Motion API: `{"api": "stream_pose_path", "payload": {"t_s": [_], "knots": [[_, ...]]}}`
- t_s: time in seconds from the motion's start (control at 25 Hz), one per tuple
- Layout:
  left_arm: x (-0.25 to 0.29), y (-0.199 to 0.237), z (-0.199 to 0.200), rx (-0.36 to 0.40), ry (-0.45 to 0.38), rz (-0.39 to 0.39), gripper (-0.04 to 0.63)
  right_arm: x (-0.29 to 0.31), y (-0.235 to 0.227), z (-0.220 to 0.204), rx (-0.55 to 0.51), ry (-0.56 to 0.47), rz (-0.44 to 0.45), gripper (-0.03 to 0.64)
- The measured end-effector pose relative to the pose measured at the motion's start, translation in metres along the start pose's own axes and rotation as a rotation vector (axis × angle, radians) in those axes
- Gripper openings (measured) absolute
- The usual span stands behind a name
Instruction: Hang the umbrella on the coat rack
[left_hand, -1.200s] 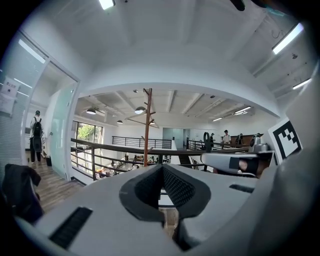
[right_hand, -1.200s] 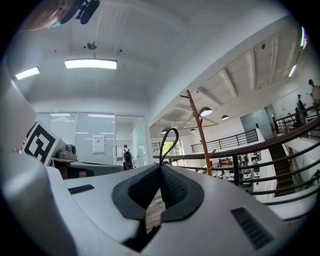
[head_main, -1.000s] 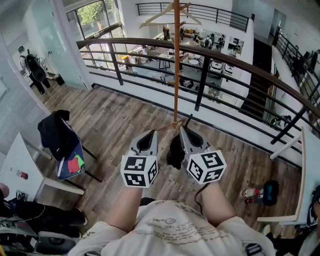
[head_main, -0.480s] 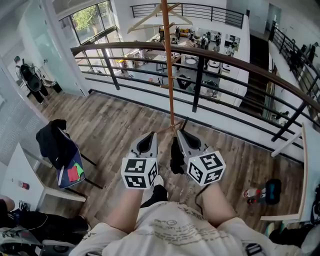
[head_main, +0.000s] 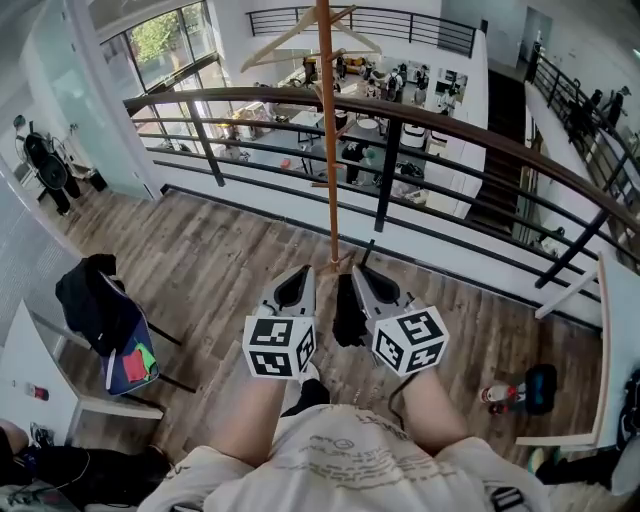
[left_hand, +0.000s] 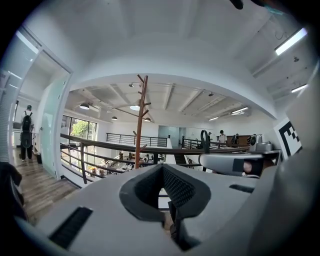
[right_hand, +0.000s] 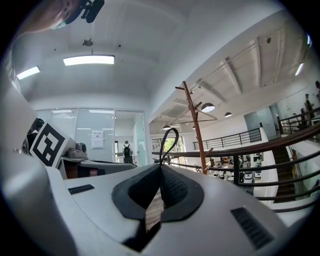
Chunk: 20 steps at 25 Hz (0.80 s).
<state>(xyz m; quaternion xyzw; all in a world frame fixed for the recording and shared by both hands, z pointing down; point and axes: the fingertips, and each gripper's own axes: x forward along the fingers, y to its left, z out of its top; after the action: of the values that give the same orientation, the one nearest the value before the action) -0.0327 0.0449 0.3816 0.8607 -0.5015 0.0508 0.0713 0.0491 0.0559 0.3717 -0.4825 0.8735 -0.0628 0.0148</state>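
The coat rack (head_main: 327, 130) is a thin orange-brown pole with angled pegs, standing just before the railing; its base lies right ahead of both grippers. It also shows as the pole (left_hand: 141, 125) in the left gripper view and the pole (right_hand: 195, 125) in the right gripper view. My right gripper (head_main: 358, 270) is shut on the black strap loop (right_hand: 168, 142) of the folded black umbrella (head_main: 348, 315), which hangs between the two grippers. My left gripper (head_main: 300, 275) is beside it, jaws shut with nothing in them (left_hand: 162, 167).
A dark metal railing (head_main: 400, 110) runs across behind the rack, with an open lower floor beyond. A chair draped with a black jacket (head_main: 95, 300) stands at left by a white table (head_main: 40, 370). Shoes and a bag (head_main: 520, 385) lie at right near another white table (head_main: 610, 350).
Both grippers and the person have moved forward toward the rack and railing; the chair at left has slid back in view. The grip on the strap is unchanged.
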Motion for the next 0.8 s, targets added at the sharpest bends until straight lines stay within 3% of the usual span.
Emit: {"api": "stream_pose_path", "payload": {"t_s": [0.2,0.8], "knots": [[0.042,0.038,0.018,-0.032,-0.011,-0.023,-0.002,0.048,-0.021,0.008,0.0,-0.008,-0.03,0.002],[0.184,0.131,0.036,-0.031,0.002,-0.143,-0.002,0.188,-0.102,0.004,-0.014,0.024,-0.154,0.002]]}}
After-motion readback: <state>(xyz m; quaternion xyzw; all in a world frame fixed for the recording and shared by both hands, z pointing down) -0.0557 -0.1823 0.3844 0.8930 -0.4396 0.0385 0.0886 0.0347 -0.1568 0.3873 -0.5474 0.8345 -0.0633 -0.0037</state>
